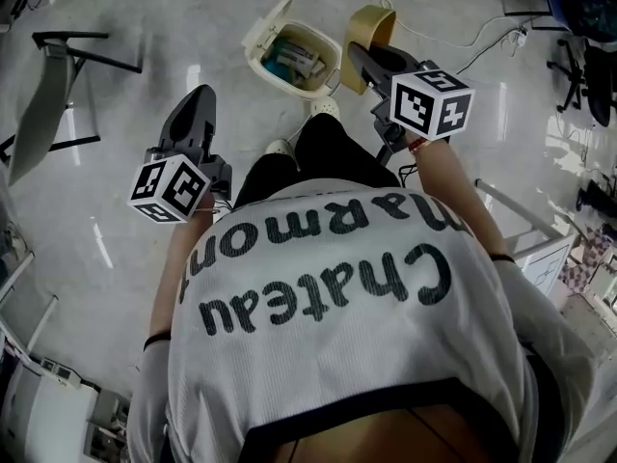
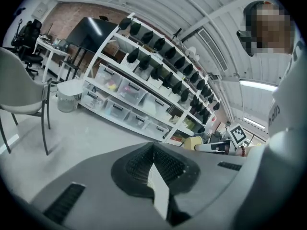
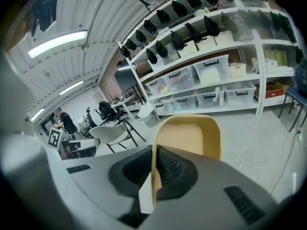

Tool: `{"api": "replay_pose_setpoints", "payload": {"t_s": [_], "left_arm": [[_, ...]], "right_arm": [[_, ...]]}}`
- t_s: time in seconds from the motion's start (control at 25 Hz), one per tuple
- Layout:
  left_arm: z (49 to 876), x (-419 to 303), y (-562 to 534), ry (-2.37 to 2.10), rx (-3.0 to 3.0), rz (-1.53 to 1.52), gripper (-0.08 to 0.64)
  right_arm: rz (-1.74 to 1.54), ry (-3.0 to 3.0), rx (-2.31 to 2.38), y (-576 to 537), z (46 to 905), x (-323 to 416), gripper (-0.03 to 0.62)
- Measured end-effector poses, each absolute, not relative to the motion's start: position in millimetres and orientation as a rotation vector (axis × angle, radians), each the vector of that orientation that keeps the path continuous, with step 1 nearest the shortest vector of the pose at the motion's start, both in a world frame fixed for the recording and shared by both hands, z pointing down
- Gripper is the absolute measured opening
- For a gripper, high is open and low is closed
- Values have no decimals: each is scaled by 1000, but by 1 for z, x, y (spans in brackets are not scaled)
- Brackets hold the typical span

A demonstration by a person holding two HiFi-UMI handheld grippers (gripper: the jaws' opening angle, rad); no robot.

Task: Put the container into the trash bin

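Note:
A cream trash bin [image 1: 289,61] stands on the floor ahead of the person's feet, its lid tipped back and rubbish showing inside. Just right of the bin hangs a tan container [image 1: 371,29], and my right gripper [image 1: 362,56] is shut on its wall. In the right gripper view the container [image 3: 189,135] stands upright, its thin edge pinched in that gripper [image 3: 154,152]. My left gripper [image 1: 196,104] hangs over bare floor left of the bin, shut and holding nothing. In the left gripper view that gripper [image 2: 153,152] has its jaws together, and the container [image 2: 194,143] shows far off.
A grey chair [image 1: 39,104] stands at the far left. A cable [image 1: 487,37] runs over the floor right of the bin, with office chairs [image 1: 578,56] beyond it. White shelving with storage boxes [image 3: 211,80] lines the wall. A white bucket [image 2: 69,95] stands by the shelves.

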State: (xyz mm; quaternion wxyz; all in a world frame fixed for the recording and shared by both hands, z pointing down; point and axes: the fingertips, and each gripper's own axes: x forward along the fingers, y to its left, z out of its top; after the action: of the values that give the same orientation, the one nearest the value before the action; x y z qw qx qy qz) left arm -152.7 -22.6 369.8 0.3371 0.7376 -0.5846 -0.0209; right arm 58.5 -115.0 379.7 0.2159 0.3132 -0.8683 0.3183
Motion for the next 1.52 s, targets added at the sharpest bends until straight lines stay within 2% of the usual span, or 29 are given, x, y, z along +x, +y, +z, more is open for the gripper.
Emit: {"api": "replay_pose_setpoints", "payload": {"t_s": [0.6, 1.52], "left_arm": [[400, -123, -74, -1647, 1729, -41, 21], [541, -81, -27, -1500, 1568, 113, 21]], "right_arm": [[1014, -2392, 563, -190, 426, 47, 29], [1196, -2116, 502, -157, 648, 40, 29]]}}
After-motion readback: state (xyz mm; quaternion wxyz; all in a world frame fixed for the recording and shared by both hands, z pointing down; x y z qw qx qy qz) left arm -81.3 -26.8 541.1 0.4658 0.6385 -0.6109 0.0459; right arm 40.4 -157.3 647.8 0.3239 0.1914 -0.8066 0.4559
